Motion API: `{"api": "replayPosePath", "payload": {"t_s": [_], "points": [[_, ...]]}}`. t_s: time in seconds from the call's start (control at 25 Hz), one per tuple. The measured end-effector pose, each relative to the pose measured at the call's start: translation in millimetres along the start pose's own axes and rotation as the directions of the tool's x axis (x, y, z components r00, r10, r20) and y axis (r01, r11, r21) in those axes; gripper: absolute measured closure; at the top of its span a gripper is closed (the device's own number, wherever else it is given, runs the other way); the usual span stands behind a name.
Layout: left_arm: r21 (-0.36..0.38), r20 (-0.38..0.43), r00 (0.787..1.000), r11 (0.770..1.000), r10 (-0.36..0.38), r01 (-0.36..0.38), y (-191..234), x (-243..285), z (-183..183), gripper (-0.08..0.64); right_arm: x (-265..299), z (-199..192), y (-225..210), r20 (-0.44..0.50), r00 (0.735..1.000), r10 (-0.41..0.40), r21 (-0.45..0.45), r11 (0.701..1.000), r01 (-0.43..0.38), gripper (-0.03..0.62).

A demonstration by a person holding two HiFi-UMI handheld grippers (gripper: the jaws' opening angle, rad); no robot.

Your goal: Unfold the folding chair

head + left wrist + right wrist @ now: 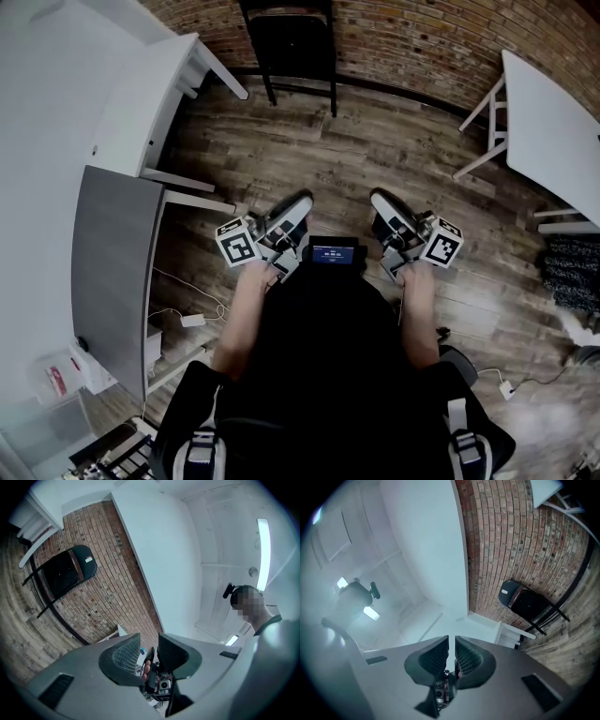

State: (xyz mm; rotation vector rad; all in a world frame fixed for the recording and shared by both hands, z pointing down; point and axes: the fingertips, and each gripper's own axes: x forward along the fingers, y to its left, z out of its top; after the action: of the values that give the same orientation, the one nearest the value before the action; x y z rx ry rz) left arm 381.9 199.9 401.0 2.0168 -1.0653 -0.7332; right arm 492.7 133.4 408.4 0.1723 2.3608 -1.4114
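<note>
Person: seen from above in a dark top, holding both arms close in front of the body, 1 tool in each hand.
Left claw [300,201]: spread, with a clear gap between its ribbed pads. Nothing sits in the gap [149,640]. It points ahead toward the wall.
Right claw [381,198]: drawn nearly together, with only a thin slit of light between the pads. It pinches nothing [452,640].
Screen device [335,253]: small and dark with a lit display. It sits between the 2 tools, just in front of the body.
Floor [384,141]: dark wood planks, bare between the person and the wall.
Grey desk [112,272]: at the person's left, close by.
White desk [94,84]: farther along the left side.
Second white desk [553,122]: at the right, with its legs on the planks.
Folding chair [291,42]: black, well apart from both claws at the far side of the floor. It stands against the brick wall [422,37] and looks folded flat in both gripper views [63,573] [529,604].
</note>
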Motion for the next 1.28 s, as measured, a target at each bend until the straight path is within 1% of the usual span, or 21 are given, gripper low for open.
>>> {"api": "replayPosePath", "payload": {"t_s": [0.12,0.2,0.4,0.56,0.76,1.04,1.28], "points": [[0.0,0.011,1.0,1.0,-0.003,0.003,0,0,1,0.445,-2,5,-1,0.022,1.0,-0.004,0.0,1.0,0.004,0.543],[-0.002,0.019,1.0,1.0,-0.002,0.002,2,-2,0,0.445,-2,6,-6,0.021,1.0,-0.023,-0.002,1.0,0.023,0.543],[-0.035,0.057,0.998,0.999,0.01,-0.008,17,-13,6,0.445,3,2,-13,-0.001,0.998,-0.064,-0.007,0.998,0.064,0.543],[-0.067,0.079,0.997,0.998,-0.002,0.007,34,-14,20,0.445,17,5,-24,-0.02,0.995,-0.096,-0.015,0.995,0.096,0.543],[-0.098,0.101,0.995,0.994,-0.029,0.038,63,0,46,0.445,43,20,-46,-0.046,0.988,-0.146,-0.036,0.989,0.144,0.543],[-0.124,0.14,0.988,0.989,-0.063,0.081,105,15,104,0.445,100,46,-75,-0.093,0.976,-0.195,-0.088,0.978,0.187,0.543],[-0.151,0.173,0.983,0.985,-0.058,0.085,141,12,144,0.445,136,53,-102,-0.132,0.951,-0.278,-0.13,0.956,0.261,0.541]]}}
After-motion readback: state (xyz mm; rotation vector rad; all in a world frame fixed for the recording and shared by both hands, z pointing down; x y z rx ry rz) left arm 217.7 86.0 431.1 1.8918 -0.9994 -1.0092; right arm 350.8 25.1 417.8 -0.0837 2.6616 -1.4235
